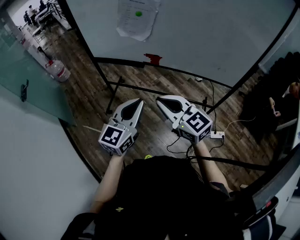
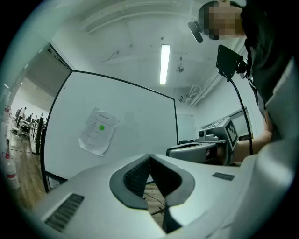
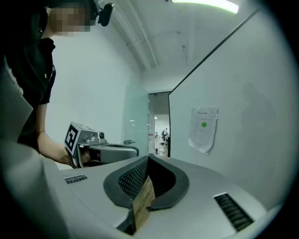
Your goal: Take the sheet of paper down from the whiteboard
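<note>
The sheet of paper (image 1: 137, 18) hangs on the whiteboard (image 1: 211, 42), well apart from the left gripper (image 1: 138, 101) and right gripper (image 1: 159, 99), both with jaws pressed together and empty. Thin and floppy, it probably tears easily, so a loose lower corner is the best place to pinch.

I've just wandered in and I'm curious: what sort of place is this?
Probably an office or lab workspace: a big whiteboard with a sheet of paper on it, a glass wall, and desks beyond.

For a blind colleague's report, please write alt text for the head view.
A person holds the left gripper and the right gripper, both shut, side by side before a whiteboard; the sheet of paper with a green dot hangs on it, untouched.
</note>
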`<state>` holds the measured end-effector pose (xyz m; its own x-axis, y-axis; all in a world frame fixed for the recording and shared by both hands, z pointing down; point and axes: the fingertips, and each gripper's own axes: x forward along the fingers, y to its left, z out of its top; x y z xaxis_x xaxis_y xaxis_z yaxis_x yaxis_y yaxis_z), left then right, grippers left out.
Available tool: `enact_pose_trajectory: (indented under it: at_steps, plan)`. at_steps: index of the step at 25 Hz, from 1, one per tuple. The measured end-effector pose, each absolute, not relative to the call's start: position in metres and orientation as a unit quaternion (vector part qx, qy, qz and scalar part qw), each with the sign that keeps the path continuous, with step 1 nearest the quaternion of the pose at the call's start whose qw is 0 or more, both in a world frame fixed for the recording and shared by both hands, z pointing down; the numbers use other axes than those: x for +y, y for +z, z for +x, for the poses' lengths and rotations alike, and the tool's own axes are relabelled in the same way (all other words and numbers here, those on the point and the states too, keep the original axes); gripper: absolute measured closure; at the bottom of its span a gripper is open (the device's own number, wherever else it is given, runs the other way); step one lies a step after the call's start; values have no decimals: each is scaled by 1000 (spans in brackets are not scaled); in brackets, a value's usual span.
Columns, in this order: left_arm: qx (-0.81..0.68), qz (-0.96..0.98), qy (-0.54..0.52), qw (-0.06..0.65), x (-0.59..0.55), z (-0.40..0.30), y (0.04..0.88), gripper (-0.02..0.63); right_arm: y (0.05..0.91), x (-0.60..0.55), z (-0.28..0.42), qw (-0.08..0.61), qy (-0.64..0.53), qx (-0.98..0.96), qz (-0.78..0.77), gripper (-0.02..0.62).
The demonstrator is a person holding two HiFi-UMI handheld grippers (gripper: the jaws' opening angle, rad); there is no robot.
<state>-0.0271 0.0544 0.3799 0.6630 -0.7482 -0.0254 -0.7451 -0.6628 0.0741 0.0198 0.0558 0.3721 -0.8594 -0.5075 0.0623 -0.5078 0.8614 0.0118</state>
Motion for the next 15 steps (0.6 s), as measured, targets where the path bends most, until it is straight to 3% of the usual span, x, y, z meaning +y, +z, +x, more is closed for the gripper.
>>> enact_pose_trajectory:
  at_steps: [15]
  plan:
    - [-412, 909, -35, 45, 54, -42, 391, 584, 369, 61, 15, 14, 12, -962, 272, 592]
